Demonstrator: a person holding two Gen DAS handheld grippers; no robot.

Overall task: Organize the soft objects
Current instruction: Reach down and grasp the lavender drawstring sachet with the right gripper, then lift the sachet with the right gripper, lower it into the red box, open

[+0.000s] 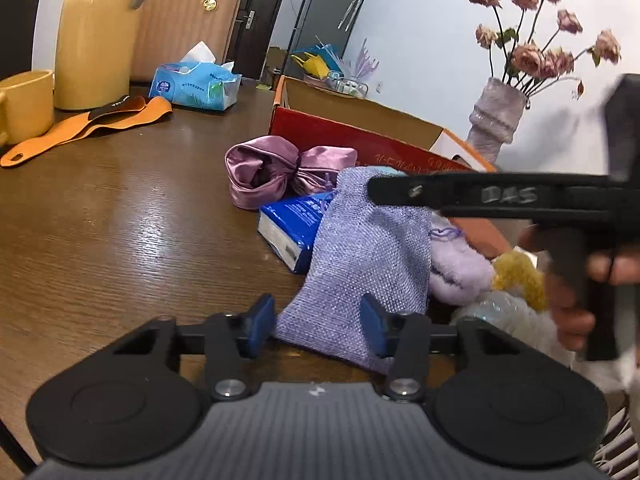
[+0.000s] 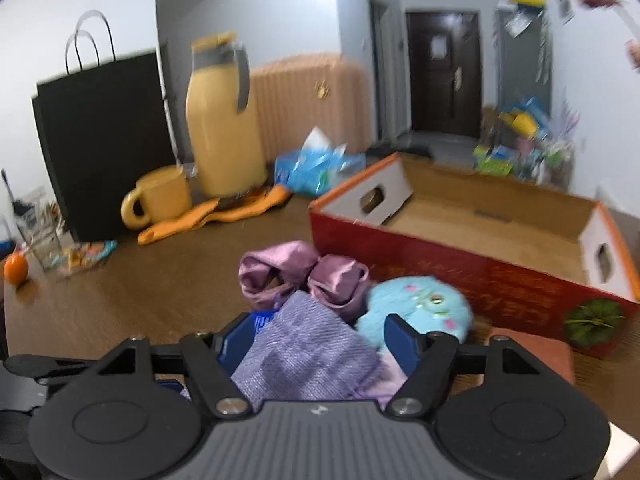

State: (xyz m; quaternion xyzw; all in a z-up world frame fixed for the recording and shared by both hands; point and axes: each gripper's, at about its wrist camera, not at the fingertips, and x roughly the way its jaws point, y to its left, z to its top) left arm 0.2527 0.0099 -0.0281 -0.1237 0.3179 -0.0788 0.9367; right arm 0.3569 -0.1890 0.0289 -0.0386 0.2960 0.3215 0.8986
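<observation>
Left view: left gripper [image 1: 318,326] part open, pads astride lilac pouch [image 1: 360,256] lower corner, not pressing; pouch lies on table [image 1: 120,220] before red box [image 1: 360,140]
Right view: right gripper [image 2: 318,344] part open over same pouch [image 2: 304,356], no grip seen; blue plush [image 2: 416,308] just beside

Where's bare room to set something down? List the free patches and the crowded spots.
Free: the cardboard box interior, and the brown table between the orange strap and the pink satin bag. Crowded: the pile around the lavender pouch before the box.
</observation>
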